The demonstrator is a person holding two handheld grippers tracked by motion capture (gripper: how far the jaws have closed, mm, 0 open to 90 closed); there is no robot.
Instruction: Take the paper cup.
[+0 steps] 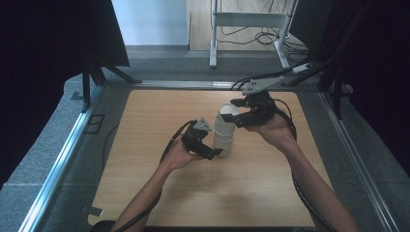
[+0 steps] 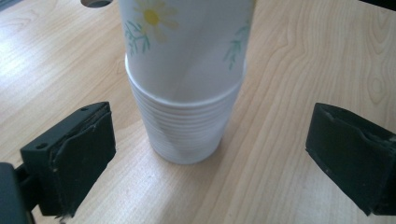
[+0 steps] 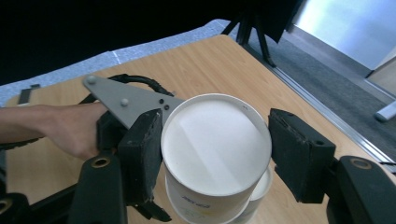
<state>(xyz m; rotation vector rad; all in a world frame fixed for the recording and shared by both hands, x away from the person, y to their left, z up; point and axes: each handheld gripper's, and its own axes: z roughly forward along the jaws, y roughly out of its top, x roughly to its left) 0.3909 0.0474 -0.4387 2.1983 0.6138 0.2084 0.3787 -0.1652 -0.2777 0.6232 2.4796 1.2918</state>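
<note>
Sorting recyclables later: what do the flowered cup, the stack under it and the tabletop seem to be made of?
The flowered cup looks like matte white paper, printed with a daisy. The stack seems to be the same paper, judging by its thin rolled rims. The tabletop looks like smooth light wood or wood-grain laminate.

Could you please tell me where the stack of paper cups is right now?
In the high view the stack of paper cups stands mid-table, between the left tongs and the right tongs.

On a wooden table (image 1: 159, 193), the right gripper (image 1: 240, 112) is gripping the top paper cup (image 1: 226, 113) of a white stack (image 1: 223, 140), while the left gripper (image 1: 212, 150) is sitting beside its base.
</note>
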